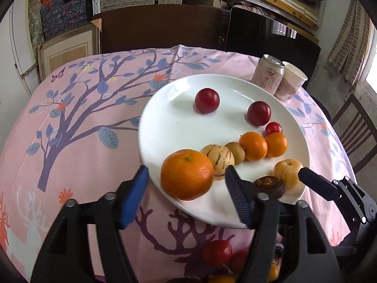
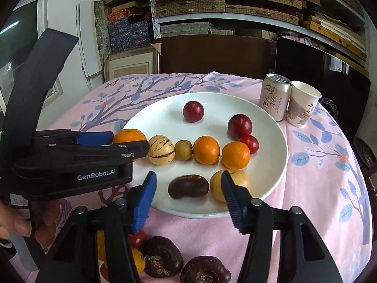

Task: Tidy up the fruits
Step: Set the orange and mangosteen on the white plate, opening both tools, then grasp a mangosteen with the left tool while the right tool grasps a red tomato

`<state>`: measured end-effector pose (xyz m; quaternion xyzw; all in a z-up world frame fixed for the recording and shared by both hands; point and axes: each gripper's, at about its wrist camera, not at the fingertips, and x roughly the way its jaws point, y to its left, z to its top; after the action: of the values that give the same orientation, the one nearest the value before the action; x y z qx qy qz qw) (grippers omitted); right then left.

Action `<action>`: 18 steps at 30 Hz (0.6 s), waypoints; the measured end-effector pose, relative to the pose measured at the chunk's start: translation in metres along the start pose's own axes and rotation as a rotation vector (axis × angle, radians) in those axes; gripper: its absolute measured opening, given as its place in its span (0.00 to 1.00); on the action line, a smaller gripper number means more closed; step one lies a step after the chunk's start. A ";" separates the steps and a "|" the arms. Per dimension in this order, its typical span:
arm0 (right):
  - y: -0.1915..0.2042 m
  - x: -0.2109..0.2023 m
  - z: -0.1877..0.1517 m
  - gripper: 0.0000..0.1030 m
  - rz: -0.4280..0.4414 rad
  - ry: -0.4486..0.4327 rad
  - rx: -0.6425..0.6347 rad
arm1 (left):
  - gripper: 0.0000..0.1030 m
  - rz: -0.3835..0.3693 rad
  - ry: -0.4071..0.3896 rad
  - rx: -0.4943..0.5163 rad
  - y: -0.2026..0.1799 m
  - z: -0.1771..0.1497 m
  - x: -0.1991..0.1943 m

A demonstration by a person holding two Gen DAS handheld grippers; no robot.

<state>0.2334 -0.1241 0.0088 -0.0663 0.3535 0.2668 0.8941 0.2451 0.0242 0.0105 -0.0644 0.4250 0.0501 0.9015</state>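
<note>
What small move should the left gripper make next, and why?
Probably back away from the big orange and open wide: the left gripper is open around it, the orange already rests on the white plate at the row's end, and more fruit waits on the cloth.

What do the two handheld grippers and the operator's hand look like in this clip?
Both are black plastic clamp-style tools with silver pivot bolts and blue ribbed pads on the fingers. The left gripper, seen side-on from the right wrist, carries white "GenRobot.AI" lettering, a small handwritten label and a curved black handle. The right gripper looks identical. A bare hand shows, sleeve not visible. No cables are apparent.
</note>
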 end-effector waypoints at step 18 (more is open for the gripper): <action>-0.032 -0.077 -0.050 0.61 0.048 0.001 0.092 | 0.79 -0.012 -0.025 0.157 0.005 -0.063 -0.062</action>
<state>0.1735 -0.2000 0.0211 -0.0169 0.3674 0.2715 0.8894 0.1574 0.0167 0.0188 0.0045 0.4161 0.0121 0.9092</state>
